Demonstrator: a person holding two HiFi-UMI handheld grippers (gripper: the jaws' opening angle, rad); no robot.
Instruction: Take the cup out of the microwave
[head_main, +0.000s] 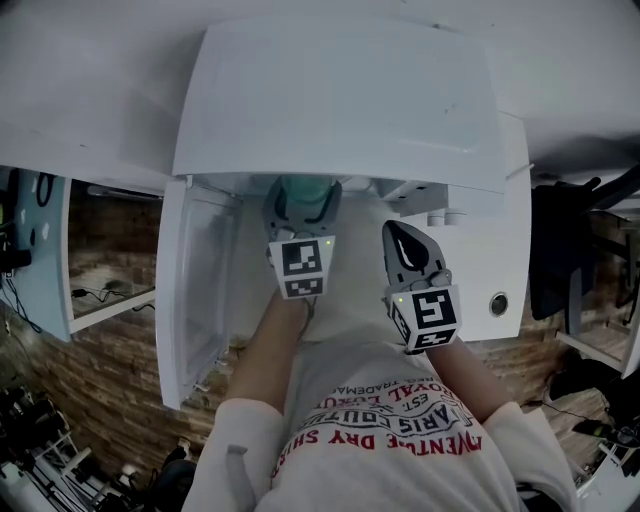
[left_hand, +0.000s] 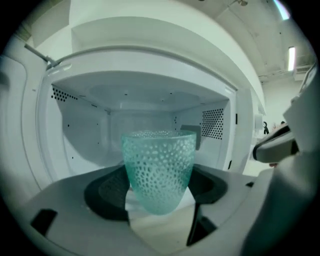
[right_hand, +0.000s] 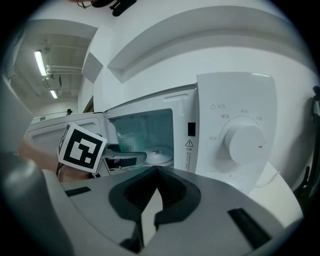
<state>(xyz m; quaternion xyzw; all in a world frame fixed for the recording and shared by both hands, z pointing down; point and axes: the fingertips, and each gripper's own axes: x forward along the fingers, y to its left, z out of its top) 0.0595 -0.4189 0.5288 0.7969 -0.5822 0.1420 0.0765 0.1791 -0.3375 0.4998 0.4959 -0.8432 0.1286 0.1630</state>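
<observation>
Left hand-held gripper (head_main: 300, 212): clamped on the cup (left_hand: 159, 167) at the mouth of the microwave (head_main: 340, 100) | step: you draw it straight out, upright, clear of the open door (head_main: 190, 290) | cup: teal, translucent, dimpled wall, tapering to its base | right hand-held gripper (head_main: 410, 245): jaws together, empty, beside the dial panel.

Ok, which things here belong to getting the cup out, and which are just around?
Job in hand:
teal dimpled cup, gripped by the left gripper
white microwave
its open door

Just around:
right gripper, shut and empty
control dial
loose cables
</observation>
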